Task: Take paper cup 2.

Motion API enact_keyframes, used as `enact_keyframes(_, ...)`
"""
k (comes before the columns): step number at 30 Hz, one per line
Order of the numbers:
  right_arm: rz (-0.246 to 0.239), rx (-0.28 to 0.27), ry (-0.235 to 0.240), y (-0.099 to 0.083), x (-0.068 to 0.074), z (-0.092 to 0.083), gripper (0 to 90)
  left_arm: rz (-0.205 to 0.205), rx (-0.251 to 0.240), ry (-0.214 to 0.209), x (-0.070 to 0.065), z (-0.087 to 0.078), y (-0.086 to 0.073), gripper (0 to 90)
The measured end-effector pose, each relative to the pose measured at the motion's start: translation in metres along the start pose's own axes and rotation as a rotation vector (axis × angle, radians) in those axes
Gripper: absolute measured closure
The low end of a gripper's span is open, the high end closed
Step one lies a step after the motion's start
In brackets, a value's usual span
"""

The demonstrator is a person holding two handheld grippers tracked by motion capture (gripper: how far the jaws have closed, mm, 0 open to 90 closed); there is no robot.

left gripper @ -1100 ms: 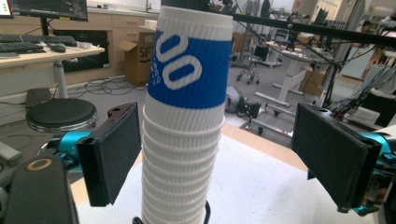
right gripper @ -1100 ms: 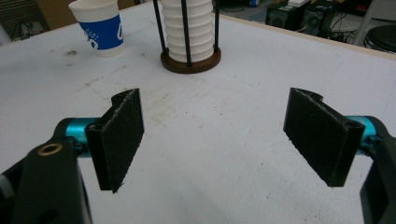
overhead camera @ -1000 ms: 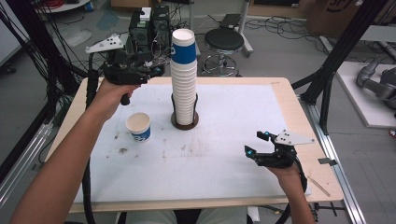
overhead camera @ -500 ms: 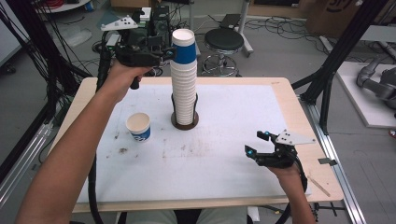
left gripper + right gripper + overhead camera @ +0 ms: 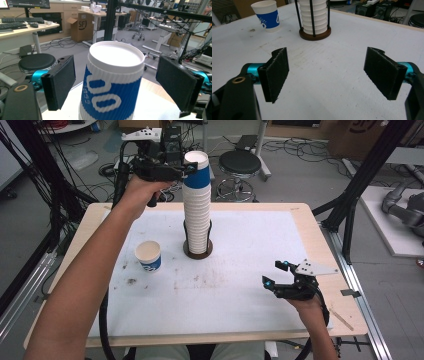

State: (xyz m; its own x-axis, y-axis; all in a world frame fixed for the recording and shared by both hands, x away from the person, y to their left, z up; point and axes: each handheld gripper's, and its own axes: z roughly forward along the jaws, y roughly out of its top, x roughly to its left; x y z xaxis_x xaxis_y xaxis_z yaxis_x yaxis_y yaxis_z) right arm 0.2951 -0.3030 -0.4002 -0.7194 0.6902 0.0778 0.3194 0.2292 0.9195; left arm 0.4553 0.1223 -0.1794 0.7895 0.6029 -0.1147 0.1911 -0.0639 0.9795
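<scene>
now left gripper [image 5: 189,168] open around top cup [image 5: 113,82], not touching.

The lower end of the top cup [image 5: 113,82] is cut off by the bottom edge of the left gripper view, so its seating on the stack [image 5: 197,212] cannot be checked there. In the high view the left gripper [image 5: 186,170] covers part of that cup's left side; contact between pads and cup cannot be judged there. The stack's top is cut off by the upper edge of the right gripper view. The holder's [image 5: 315,35] far rods are hidden behind the cups. The print on the single cup [image 5: 149,256] is too small to read. The right hand [image 5: 307,304] is largely hidden beneath its gripper's [image 5: 274,274] body.
</scene>
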Motion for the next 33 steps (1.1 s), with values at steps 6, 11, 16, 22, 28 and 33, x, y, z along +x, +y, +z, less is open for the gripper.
enact_keyframes(6,0.002,0.004,0.004,0.0,0.0,0.0,20.7,0.01,0.024,0.017,-0.001,0.015,0.001,16.0)
enact_keyframes(11,0.005,0.001,0.002,-0.001,0.0,-0.001,20.7,0.01,0.035,0.013,-0.001,0.023,0.001,17.7)
enact_keyframes(16,0.007,0.002,0.003,-0.001,0.0,-0.001,20.7,0.026,0.035,0.009,-0.001,0.024,0.001,28.5)
enact_keyframes(22,0.009,0.002,0.004,-0.001,0.0,0.0,20.7,0.048,0.043,0.027,-0.004,0.023,0.004,29.4)
enact_keyframes(28,0.008,0.005,0.007,-0.001,0.001,0.001,20.7,0.049,0.014,0.029,-0.006,0.019,0.007,29.7)
enact_keyframes(33,0.009,0.006,0.008,-0.001,0.001,0.001,20.7,0.048,-0.01,0.024,-0.009,0.014,0.016,29.8)
